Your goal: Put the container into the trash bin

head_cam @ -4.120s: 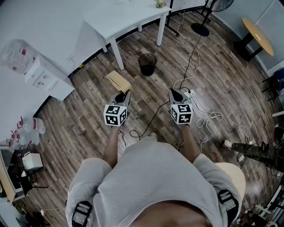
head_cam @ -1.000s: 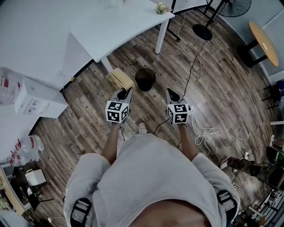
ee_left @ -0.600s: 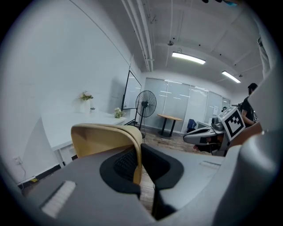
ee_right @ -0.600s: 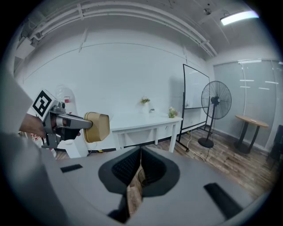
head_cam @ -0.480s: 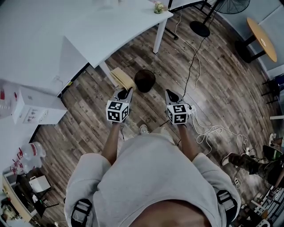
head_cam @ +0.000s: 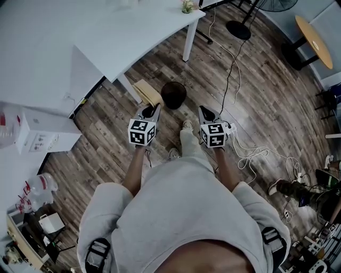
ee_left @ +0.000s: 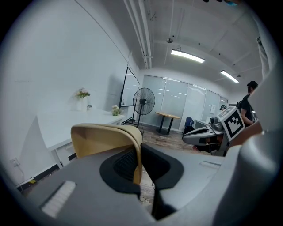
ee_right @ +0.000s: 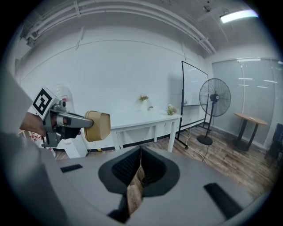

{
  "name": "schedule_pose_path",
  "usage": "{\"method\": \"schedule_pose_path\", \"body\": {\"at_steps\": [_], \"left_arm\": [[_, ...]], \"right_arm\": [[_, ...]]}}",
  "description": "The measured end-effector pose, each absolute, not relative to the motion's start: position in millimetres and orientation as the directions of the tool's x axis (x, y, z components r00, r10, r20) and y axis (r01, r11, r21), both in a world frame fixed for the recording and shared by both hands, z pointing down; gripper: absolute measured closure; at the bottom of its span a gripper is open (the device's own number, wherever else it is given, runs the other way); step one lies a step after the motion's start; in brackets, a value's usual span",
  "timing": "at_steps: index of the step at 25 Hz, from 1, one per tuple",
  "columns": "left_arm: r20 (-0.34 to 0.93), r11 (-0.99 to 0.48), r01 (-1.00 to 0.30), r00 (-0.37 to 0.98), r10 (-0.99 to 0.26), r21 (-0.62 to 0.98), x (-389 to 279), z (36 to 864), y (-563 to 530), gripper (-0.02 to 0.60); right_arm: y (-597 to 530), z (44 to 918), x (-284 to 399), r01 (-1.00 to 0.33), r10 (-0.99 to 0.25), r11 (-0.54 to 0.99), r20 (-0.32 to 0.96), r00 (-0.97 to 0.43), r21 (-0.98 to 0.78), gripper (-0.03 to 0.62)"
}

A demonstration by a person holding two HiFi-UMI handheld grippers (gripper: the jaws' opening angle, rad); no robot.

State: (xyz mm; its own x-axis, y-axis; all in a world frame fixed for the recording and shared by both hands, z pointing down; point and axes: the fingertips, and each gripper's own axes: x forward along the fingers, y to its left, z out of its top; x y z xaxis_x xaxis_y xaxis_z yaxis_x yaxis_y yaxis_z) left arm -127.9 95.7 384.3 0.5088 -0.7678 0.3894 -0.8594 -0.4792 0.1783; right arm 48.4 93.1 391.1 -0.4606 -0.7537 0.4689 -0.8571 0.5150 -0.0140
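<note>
head view, looking steeply down: a person in a grey sweatshirt stands on a wood-plank floor with a pair of tongs in each hand. the left tongs are clamped on one wall of a tan container, holding it out above the floor. the left gripper view shows the hold up close: the jaws are nearly together, the thin tan wall is pinched between the pads, and the rest of the container arches off to the left. the right tongs are held out alongside, well apart from the container. their jaws are closed together on nothing, and in the right gripper view only floor shows through the slit below the pads.

past the tips of the left tongs, the container hangs just beside the black trash bin, at its left in this view and not inside it. the bin stands upright on the floor near a leg of the white tabletop, which carries a small plant at its far corner. cables trail over the floor to the right. farther off are a fan's stand and a round wooden table.
</note>
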Motion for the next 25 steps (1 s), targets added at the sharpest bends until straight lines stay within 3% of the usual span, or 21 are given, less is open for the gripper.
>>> {"method": "schedule_pose_path", "body": {"at_steps": [25], "left_arm": [[0.458,-0.435,-0.88,0.471,-0.754,0.187,-100.3,410.5,-66.9,0.551]], "right_arm": [[-78.4,408.4,72.7,-0.839,-0.715,0.541,0.493,-0.496,-0.059,0.579]]}}
